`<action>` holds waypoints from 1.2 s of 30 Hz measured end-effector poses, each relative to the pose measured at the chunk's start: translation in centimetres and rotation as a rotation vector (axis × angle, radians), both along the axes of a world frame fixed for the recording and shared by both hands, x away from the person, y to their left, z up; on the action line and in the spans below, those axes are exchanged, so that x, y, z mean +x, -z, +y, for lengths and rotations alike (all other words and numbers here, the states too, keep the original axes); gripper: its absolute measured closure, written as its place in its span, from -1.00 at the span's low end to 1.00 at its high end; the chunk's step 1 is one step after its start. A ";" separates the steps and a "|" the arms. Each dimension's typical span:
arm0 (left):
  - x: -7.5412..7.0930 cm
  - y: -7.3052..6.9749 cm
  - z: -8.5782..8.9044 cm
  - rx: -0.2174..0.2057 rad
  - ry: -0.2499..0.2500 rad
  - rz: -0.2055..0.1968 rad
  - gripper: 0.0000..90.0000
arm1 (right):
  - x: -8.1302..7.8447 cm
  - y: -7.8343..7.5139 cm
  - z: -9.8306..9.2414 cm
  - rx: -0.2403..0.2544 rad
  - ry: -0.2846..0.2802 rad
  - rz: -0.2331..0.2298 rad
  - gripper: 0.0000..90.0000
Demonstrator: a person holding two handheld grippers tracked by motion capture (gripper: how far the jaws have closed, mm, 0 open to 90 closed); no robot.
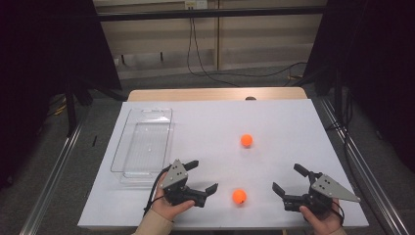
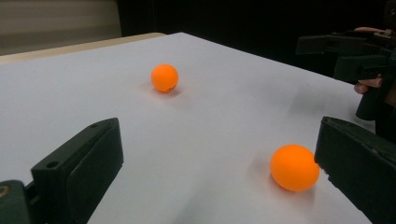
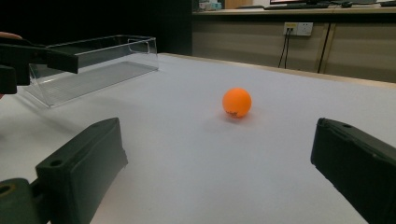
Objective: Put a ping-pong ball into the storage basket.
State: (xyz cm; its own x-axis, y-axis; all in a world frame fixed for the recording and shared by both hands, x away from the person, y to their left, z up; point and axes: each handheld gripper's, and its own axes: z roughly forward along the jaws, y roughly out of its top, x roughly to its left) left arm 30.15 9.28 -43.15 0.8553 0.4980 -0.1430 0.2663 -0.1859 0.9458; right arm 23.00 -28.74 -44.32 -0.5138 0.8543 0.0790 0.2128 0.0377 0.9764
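Beside the left gripper (image 1: 204, 176), jaws wide apart, near orange ball (image 1: 239, 196), round, no long axis

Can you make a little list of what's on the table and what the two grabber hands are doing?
surface: white table
near ball: orange ball, lying between the two grippers, close beside the left one's finger
far ball: second orange ball, farther up the table
box: clear plastic tray, at the left, nothing in it
left gripper: fingers wide open, holding nothing
right gripper: fingers wide open, holding nothing
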 end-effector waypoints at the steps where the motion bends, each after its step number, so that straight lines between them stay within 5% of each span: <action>1: 0.0 0.0 0.0 -0.001 0.003 0.001 -0.98 | 0.0 0.0 0.0 0.000 0.000 0.000 -0.96; 36: 0.0 0.3 -2.4 0.052 0.056 0.044 -0.97 | 0.2 0.0 -0.1 0.003 0.002 -0.003 -0.96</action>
